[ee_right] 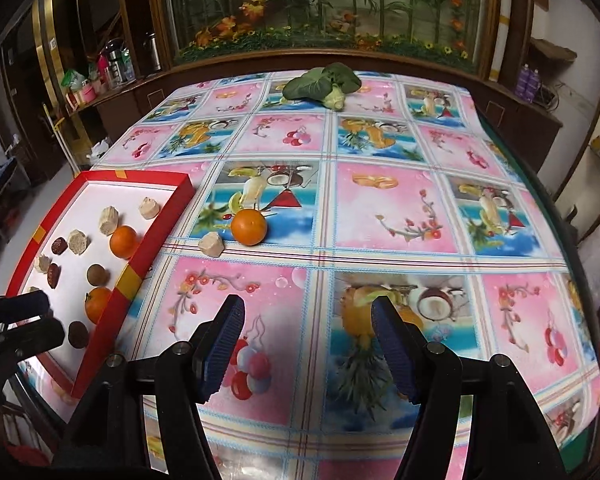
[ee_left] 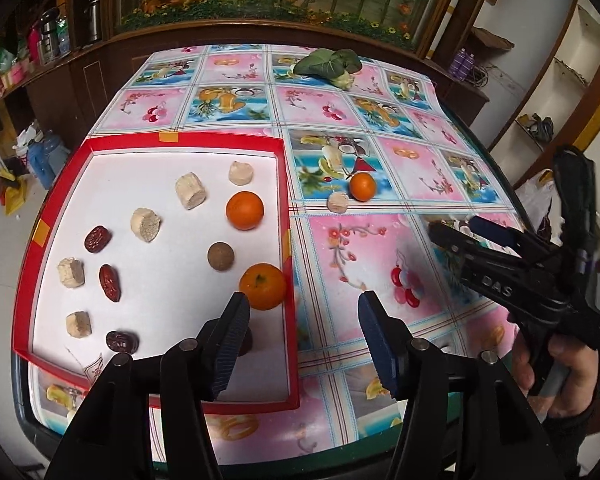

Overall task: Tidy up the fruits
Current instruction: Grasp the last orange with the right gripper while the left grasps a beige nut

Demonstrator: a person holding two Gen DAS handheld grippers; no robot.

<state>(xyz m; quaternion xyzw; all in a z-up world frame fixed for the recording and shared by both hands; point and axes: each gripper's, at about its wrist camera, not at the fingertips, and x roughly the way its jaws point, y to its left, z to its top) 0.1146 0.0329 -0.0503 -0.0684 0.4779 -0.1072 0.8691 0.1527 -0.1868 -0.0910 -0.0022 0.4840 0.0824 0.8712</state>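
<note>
A red-rimmed white tray (ee_left: pixel 184 142) sits at the table's left and holds two oranges (ee_left: pixel 245 211), a brown round fruit (ee_left: pixel 221 256), red dates (ee_left: pixel 109 282) and several pale chunks (ee_left: pixel 190 191). One orange (ee_left: pixel 362 187) and a pale chunk (ee_left: pixel 338 202) lie on the tablecloth right of the tray; both show in the right wrist view (ee_right: pixel 249 227). My left gripper (ee_left: pixel 303 308) is open and empty above the tray's right rim, by the near orange (ee_left: pixel 263 286). My right gripper (ee_right: pixel 308 312) is open and empty over the tablecloth.
A leafy green vegetable (ee_right: pixel 320 84) lies at the table's far edge. A dark wooden cabinet with a floral panel (ee_right: pixel 320 8) stands behind the table. Shelves line both sides. The table's near edge (ee_left: pixel 340 452) is close below my left gripper.
</note>
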